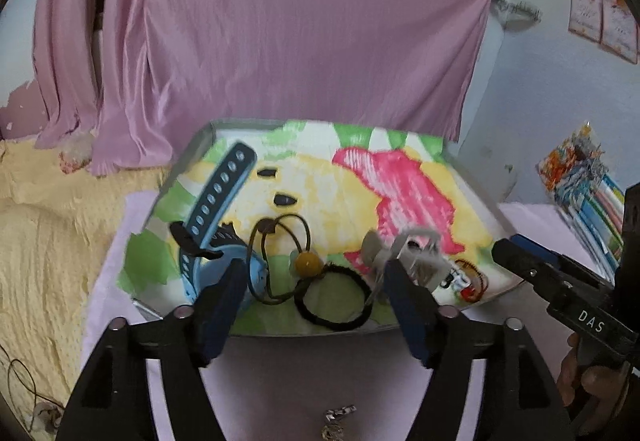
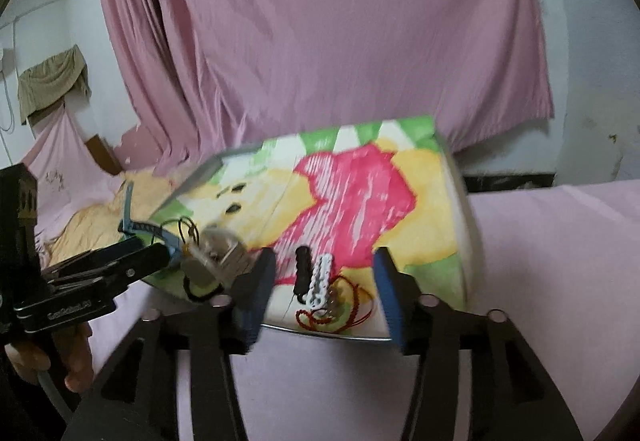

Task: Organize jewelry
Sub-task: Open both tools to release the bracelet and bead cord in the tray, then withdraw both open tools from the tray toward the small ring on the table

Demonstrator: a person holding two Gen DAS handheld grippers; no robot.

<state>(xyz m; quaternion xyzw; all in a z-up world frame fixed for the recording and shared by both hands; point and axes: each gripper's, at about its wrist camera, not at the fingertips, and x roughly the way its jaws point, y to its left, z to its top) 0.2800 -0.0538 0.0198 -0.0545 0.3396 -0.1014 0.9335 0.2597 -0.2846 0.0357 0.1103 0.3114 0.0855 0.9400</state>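
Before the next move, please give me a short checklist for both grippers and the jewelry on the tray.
1. Left gripper open: ok.
2. Right gripper open: ok.
3. Both grippers hold nothing: ok.
4. Black hair tie lies between the left fingers, on the tray: ok.
5. Red cord and white beaded piece lie between the right fingers: ok.
6. Grey clip free of its neighbours: cannot tell, blurred.

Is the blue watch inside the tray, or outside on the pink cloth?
Inside. The blue watch lies on the tray's printed lining at its left side, beside the hair ties; one strap points toward the far rim.
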